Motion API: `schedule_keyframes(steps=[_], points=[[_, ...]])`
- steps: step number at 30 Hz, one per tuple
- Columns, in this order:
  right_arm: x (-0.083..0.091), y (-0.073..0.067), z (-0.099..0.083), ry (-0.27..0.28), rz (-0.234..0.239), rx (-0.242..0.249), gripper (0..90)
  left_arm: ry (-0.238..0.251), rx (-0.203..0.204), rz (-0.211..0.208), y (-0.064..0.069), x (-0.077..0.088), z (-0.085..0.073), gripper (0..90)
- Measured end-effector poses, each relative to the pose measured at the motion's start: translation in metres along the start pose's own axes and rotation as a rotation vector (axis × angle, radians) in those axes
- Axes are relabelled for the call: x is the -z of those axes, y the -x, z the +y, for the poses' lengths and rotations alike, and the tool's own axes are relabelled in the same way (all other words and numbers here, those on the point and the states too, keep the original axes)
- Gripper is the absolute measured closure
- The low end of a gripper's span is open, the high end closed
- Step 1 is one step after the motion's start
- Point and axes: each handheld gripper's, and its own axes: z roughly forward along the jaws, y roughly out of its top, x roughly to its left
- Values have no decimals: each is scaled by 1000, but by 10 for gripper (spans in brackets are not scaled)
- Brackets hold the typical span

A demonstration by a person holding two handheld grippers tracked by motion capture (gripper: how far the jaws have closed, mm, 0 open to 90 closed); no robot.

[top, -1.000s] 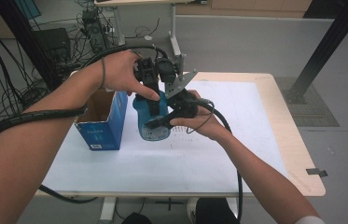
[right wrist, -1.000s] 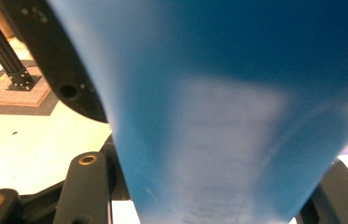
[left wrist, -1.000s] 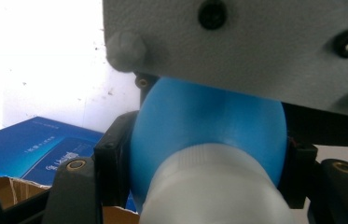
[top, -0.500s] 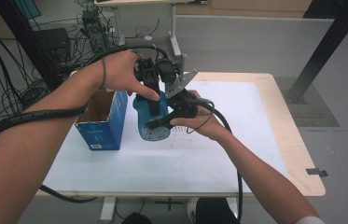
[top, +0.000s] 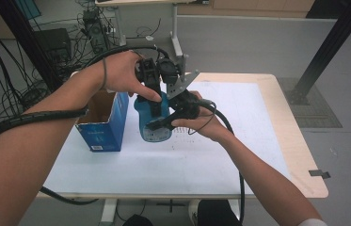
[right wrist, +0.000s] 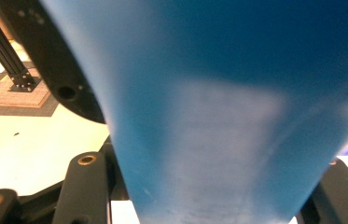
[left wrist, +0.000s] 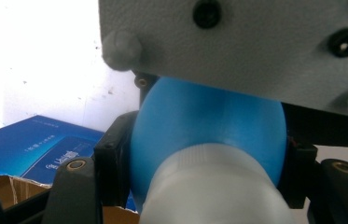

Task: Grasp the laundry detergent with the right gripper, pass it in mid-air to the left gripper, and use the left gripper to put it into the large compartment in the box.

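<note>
A blue bottle (top: 162, 108) with a white cap (left wrist: 209, 186) hangs upright above the white table (top: 239, 146), held from two sides. My left gripper (top: 150, 95) comes down from above and is shut at the bottle's top; in the left gripper view its jaws hug the blue shoulder (left wrist: 209, 121) just above the cap. My right gripper (top: 158, 124) reaches in from the right and is shut across the bottle's lower body (right wrist: 218, 112). Its grey three-cornered plate (left wrist: 237, 42) lies right over the bottle.
An open blue cardboard box (top: 100, 127) stands on the table just left of the bottle, its flap edge close below my left gripper (left wrist: 31, 149). Cables trail from both grippers. A black stand post (top: 328, 47) rises beyond the table's right side.
</note>
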Motion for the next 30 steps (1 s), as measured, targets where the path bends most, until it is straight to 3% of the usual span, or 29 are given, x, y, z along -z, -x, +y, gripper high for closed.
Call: schedule_keyframes(steps=[30], points=[[2, 0, 0, 19, -16, -5, 412, -2, 3, 12, 1, 4, 3, 366]])
